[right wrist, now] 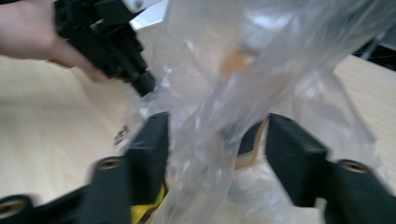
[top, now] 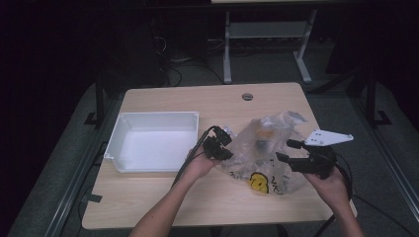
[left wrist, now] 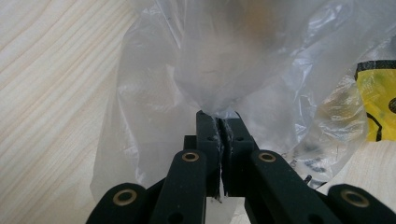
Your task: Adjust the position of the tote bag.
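so there's a clear plastic bag [top: 264, 148] sitting on the right half of the wooden bench [top: 163, 197], crinkly and puffed up, with a yellow smiley print [top: 258, 181] on the side facing the person. something orange-ish [top: 266, 133] shows through the plastic up top, too blurry to say what it is.

the left hand-held gripper [top: 225, 143] is at the bag's left edge, and in the left gripper view its jaws are squeezed together with a pinch of the bag's film [left wrist: 219, 112] caught right at the tips. the left hand [top: 197, 165] rests low on the bench.

the right hand-held gripper [top: 286, 150] is at the bag's right side. in the right gripper view its jaws stand apart with a loose fold of the bag [right wrist: 215, 140] running between them, not pressed.

a white plastic tray [top: 111, 148] sits on the left of the bench, just beside the left hand-held gripper but apart from the bag.
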Tool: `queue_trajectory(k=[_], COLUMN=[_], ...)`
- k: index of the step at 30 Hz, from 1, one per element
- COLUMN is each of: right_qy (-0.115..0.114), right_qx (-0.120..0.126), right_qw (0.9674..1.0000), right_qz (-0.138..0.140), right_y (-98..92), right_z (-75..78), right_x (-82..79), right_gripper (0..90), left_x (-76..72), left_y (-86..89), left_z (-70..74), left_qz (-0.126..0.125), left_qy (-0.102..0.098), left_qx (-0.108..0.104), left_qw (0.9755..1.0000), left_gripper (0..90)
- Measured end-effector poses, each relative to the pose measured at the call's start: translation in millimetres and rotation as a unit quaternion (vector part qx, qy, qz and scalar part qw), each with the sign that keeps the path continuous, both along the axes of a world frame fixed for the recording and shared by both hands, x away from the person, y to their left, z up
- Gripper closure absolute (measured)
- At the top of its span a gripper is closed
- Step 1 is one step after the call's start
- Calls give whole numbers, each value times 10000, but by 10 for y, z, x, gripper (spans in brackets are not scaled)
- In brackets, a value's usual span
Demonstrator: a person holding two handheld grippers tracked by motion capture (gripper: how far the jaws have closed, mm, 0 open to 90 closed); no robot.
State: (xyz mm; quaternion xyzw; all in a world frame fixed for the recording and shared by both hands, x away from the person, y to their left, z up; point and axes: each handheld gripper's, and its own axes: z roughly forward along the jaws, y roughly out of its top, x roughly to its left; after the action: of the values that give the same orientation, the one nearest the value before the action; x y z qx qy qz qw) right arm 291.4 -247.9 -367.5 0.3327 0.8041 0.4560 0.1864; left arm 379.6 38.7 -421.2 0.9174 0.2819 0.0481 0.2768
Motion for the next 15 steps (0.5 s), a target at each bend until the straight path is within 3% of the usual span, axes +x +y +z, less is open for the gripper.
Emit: queue_trajectory(k=[5,8,15], right_qy=[22,-41,-61], right_qx=[-50,-137,-61], right_qw=[10000,9999,10000], right_qz=[25,-28,17], right_y=[99,170,267], right_z=[21,-5,-47], right_x=[102,133,184], right_gripper=[742,852,893], left_x=[1,-21,-68], left_y=[20,38,104], left_z=[15,54,167], left_qz=[-13,-38,-64], left_qy=[-27,-21,-89], left_qx=[-3,16,-80], left_qw=[10000,10000,9999], left_gripper=[847,817,722])
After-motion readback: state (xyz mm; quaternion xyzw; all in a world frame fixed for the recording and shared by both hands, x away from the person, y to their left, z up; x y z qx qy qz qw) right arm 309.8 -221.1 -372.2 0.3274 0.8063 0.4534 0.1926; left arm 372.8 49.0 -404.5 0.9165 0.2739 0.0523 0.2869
